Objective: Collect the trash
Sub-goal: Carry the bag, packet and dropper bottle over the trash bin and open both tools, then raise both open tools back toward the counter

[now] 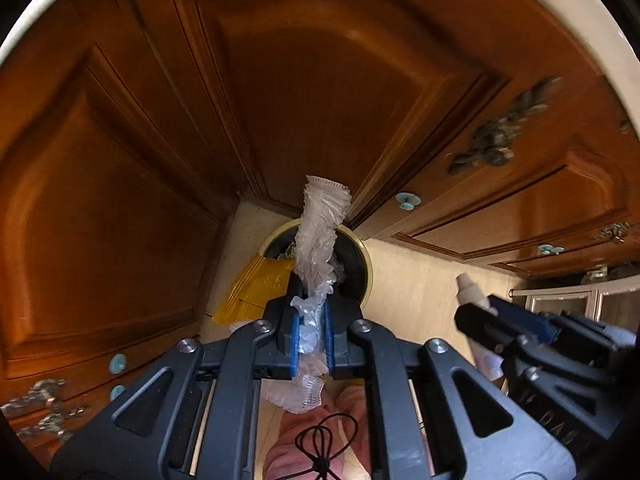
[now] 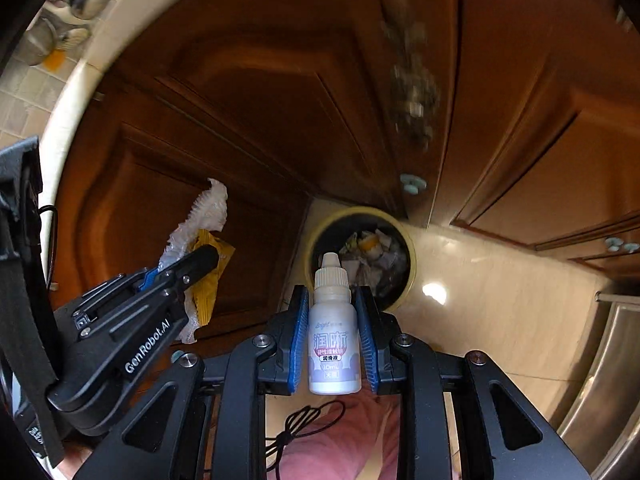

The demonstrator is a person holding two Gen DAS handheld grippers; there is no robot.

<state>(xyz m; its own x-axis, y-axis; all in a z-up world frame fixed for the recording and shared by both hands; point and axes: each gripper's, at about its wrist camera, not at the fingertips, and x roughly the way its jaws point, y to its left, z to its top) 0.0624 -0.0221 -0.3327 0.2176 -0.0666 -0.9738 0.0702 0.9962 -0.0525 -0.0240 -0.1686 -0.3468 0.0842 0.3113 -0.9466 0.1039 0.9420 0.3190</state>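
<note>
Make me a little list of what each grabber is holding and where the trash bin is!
Left gripper: shut on a crinkly clear plastic wrapper
Right gripper: shut on a small white dropper bottle, cap pointing away from the camera
Trash bin: round, yellow rim, on the floor by the wooden cabinet doors, below both grippers
Inside bin: crumpled trash already there
Yellow packet: left of the bin in the left wrist view; what it rests on I cannot tell
Done yet: no, both items are still held
</note>
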